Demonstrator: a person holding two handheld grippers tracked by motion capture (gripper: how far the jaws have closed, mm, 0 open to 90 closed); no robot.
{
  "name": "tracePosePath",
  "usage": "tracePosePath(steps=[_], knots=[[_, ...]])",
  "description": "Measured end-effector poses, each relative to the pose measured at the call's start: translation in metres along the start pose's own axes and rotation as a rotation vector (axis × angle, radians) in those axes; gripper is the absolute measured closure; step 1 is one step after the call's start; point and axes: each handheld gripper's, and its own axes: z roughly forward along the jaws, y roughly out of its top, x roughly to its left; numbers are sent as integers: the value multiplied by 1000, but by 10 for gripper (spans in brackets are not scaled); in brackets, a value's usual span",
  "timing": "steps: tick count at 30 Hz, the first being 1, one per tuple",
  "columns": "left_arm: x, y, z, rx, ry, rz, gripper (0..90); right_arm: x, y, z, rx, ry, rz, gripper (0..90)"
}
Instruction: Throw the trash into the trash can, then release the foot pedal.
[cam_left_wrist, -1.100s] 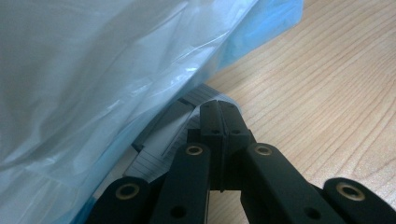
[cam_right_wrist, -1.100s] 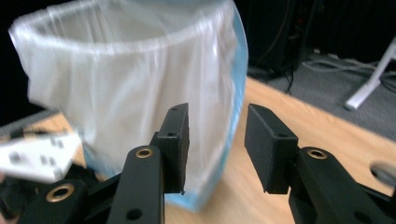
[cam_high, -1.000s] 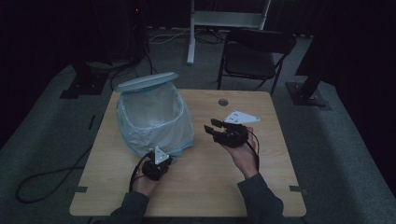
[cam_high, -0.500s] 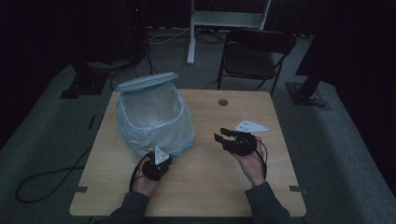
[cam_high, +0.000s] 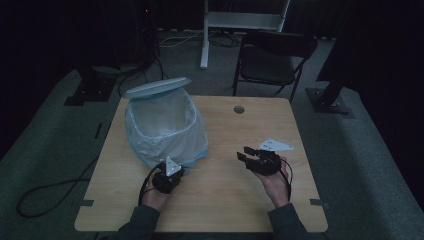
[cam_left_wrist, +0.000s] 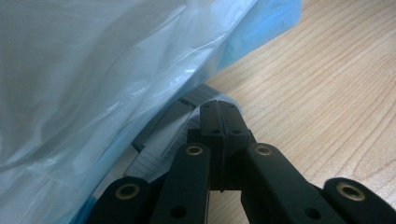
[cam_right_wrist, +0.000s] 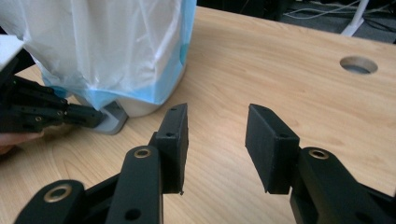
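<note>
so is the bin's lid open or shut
Open: the lid stands tipped up at the back rim of the bin, and the bag-lined inside shows.

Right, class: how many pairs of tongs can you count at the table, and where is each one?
2. The left tongs sit shut at the foot of the bagged pedal bin. The right tongs hover open over bare table, to the bin's right.

The right gripper (cam_high: 246, 156) now sits lower and nearer the person than before. It is farther from the bin liner (cam_high: 165, 127).
</note>
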Motion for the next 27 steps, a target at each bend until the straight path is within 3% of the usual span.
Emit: tracePosePath(steps=[27], knots=[[-1,3,-2,-8,13,10,900,-10,-15,-4,26,-23,31,583]])
